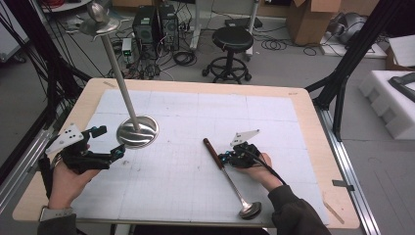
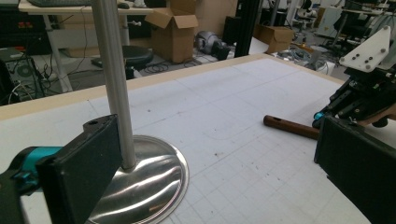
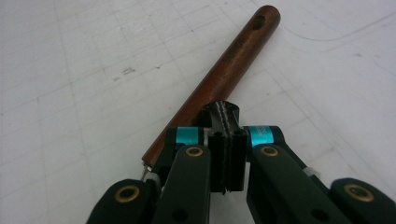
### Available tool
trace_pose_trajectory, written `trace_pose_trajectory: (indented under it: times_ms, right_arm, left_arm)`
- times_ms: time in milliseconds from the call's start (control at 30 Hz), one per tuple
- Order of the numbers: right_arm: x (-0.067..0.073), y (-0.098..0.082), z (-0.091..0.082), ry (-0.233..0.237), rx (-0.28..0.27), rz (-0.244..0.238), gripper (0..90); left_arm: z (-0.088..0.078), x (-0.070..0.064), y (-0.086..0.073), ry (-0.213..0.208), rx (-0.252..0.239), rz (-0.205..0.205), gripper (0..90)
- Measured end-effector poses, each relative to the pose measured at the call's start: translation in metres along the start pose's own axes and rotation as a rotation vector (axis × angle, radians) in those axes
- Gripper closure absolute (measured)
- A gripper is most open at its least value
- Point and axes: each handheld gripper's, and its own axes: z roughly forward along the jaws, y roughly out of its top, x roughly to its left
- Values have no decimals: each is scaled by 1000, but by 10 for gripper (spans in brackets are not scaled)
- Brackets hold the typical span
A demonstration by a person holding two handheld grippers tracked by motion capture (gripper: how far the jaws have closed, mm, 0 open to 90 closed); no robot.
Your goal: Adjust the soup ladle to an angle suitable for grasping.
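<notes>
A ladle [image 1: 234, 183] with a brown wooden handle [image 3: 224, 65] and a steel bowl lies slantwise on the white gridded mat [image 1: 195, 112], right of centre. My right gripper [image 1: 224, 157] is shut, its jaws pressed flat together with nothing between them. Its tips [image 3: 224, 116] rest at the lower part of the handle. A steel stand with a round base [image 1: 138, 131] and a tall leaning pole [image 2: 114, 93] sits at the left. My left gripper [image 1: 110, 141] stands open just left of that base [image 2: 154, 182], holding nothing. The ladle's handle [image 2: 289, 127] and the right gripper [image 2: 327, 114] show beyond it.
The wooden table's edge [image 1: 313, 147] frames the mat. Behind the table the floor holds a black stool [image 1: 232, 39], computer towers [image 1: 154, 24], cables and cardboard boxes [image 1: 313, 19]. A black frame post [image 1: 342, 73] stands at the right.
</notes>
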Motion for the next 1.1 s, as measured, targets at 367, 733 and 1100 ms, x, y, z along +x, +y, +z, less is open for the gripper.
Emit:
trace_pose_trajectory:
  times_ms: [367,733,1100]
  right_arm:
    - [5,10,5,12,50,-49,900]
    - [0,20,17,65,51,-54,900]
    - [13,29,27,140,70,-110,900]
  left_arm:
    - [-2,1,0,3,-7,-5,17]
    - [-3,3,-1,7,-12,-12,18]
    - [-4,3,-1,6,-13,-11,18]
